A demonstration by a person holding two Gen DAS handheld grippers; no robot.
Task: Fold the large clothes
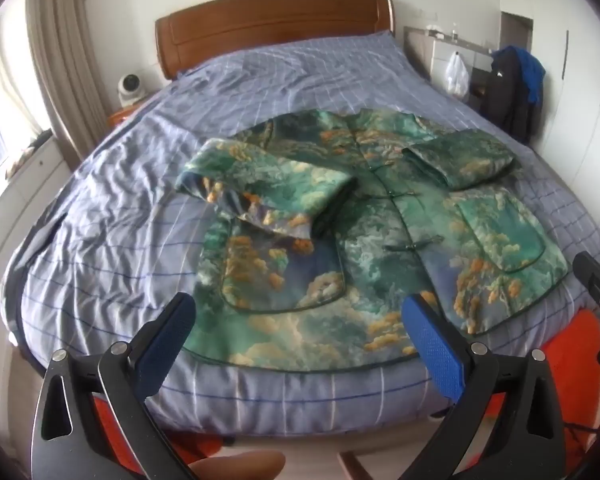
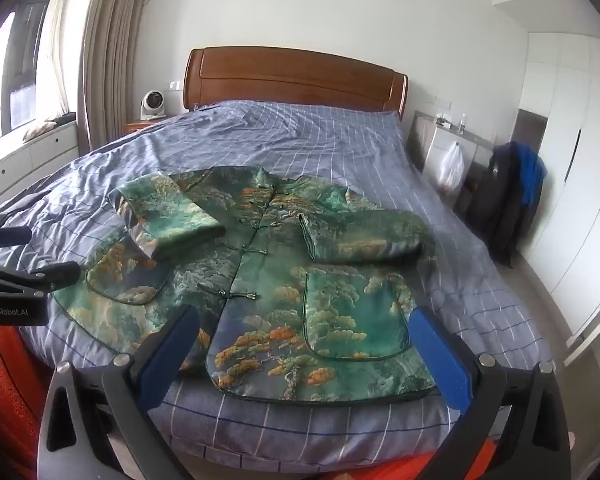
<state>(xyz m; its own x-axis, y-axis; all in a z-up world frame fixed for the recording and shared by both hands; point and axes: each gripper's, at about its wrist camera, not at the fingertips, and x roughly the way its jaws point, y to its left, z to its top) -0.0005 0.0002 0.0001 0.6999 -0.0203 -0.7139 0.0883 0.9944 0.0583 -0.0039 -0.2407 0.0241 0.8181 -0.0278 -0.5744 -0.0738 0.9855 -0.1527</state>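
A green jacket (image 1: 379,216) printed with clouds and orange-topped trees lies front-up on the bed (image 1: 112,216), its hem at the near edge of the mattress and its collar pointing toward the wooden headboard (image 1: 276,20). Both sleeves are folded in across the chest: the left sleeve (image 1: 268,192) lies across the left half of the front above the left patch pocket, the right sleeve (image 1: 459,156) across the right half above the right one. A row of knot buttons runs down the middle of the closed front.

The left gripper (image 1: 300,328) hovers just short of the hem, jaws spread wide with nothing between the blue pads. The right gripper (image 2: 303,344) hangs over the right lower corner of the jacket (image 2: 284,280), jaws equally wide apart and empty. Each gripper shows at the edge of the other's view, well apart from its partner.

The blue checked bedsheet (image 2: 339,152) is rumpled, especially left of the jacket. A small white fan (image 2: 154,102) stands on the nightstand left of the headboard, beside the beige curtain (image 2: 108,60). To the right of the bed a white plastic bag (image 2: 451,168) hangs from a cabinet, and dark and blue clothes (image 2: 515,192) are draped next to it in front of white wardrobe doors. Something red-orange shows below the mattress edge. Nothing lies between the grippers and the jacket.
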